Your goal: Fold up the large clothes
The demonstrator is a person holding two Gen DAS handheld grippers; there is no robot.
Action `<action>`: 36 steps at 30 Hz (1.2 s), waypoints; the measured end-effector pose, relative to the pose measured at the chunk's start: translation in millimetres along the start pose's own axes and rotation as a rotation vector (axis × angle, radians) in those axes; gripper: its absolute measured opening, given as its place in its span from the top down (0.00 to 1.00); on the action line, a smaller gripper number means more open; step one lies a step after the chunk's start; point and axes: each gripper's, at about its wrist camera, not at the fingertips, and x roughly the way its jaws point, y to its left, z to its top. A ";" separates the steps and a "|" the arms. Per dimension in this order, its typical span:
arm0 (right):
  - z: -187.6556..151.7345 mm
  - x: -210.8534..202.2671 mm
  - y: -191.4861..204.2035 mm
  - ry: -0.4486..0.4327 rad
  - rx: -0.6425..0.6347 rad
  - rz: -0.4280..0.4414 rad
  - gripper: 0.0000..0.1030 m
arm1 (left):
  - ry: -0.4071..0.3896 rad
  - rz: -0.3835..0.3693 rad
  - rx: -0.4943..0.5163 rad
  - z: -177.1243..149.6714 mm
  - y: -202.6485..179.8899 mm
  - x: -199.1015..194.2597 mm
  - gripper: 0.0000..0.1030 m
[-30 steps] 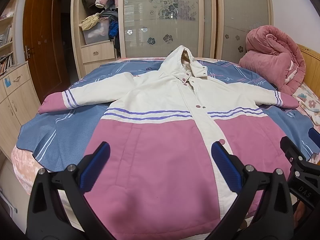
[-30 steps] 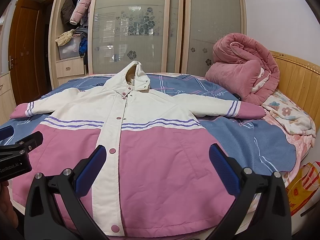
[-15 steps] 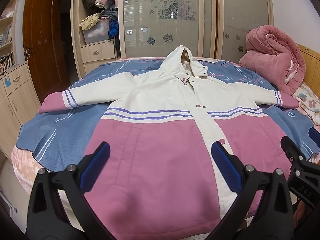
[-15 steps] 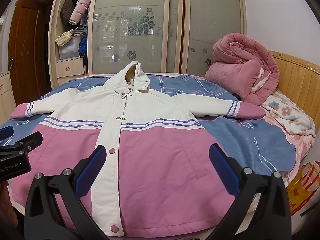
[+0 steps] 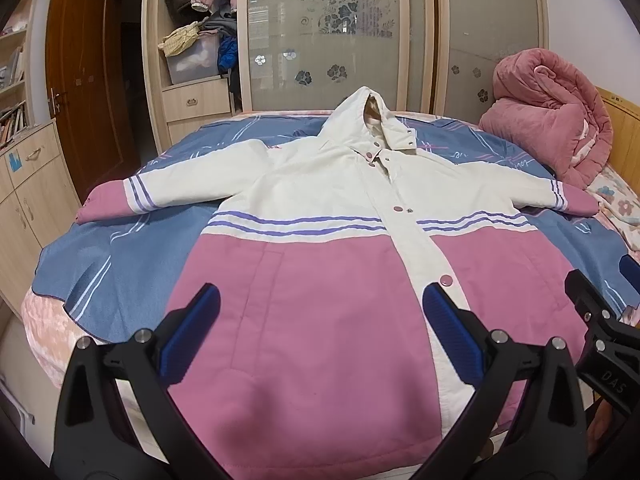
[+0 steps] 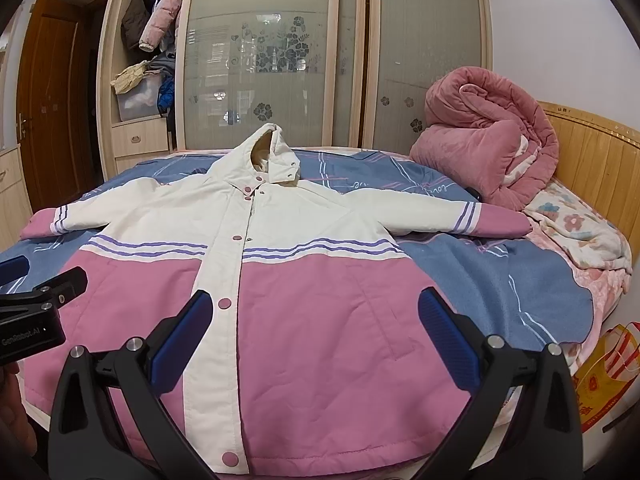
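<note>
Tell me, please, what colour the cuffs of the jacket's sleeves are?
Pink, past purple stripes on the cream sleeve; the cuff shows best in the right wrist view.

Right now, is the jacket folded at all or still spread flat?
Spread flat, unfolded: the hooded jacket lies front up on the bed, both sleeves stretched out sideways, front snapped shut.

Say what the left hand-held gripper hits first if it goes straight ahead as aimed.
Probably the jacket's pink lower front, left of the white placket. The left hand-held gripper is open and empty; depth is uncertain.
</note>
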 end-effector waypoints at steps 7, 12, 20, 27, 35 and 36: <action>-0.2 0.9 0.2 0.000 0.002 0.002 0.01 | 0.023 -0.029 -0.033 2.2 6.2 2.6 0.02; -0.1 2.3 -1.3 -0.004 0.012 0.005 0.01 | 0.063 -0.094 -0.075 12.5 21.6 2.3 0.02; -1.6 3.3 -13.4 -0.045 0.072 0.037 0.01 | -0.056 -0.079 -0.140 22.6 69.9 -19.0 0.02; -3.1 9.3 -25.6 -0.104 0.108 0.086 0.01 | -0.086 -0.065 -0.303 25.3 150.8 3.2 0.02; -3.9 32.2 -37.2 -0.060 0.126 0.129 0.01 | -0.129 -0.353 -0.651 -6.3 251.4 29.9 0.02; -3.7 30.8 -39.3 -0.070 0.127 0.125 0.01 | -0.134 -0.367 -0.707 -10.9 262.3 29.8 0.02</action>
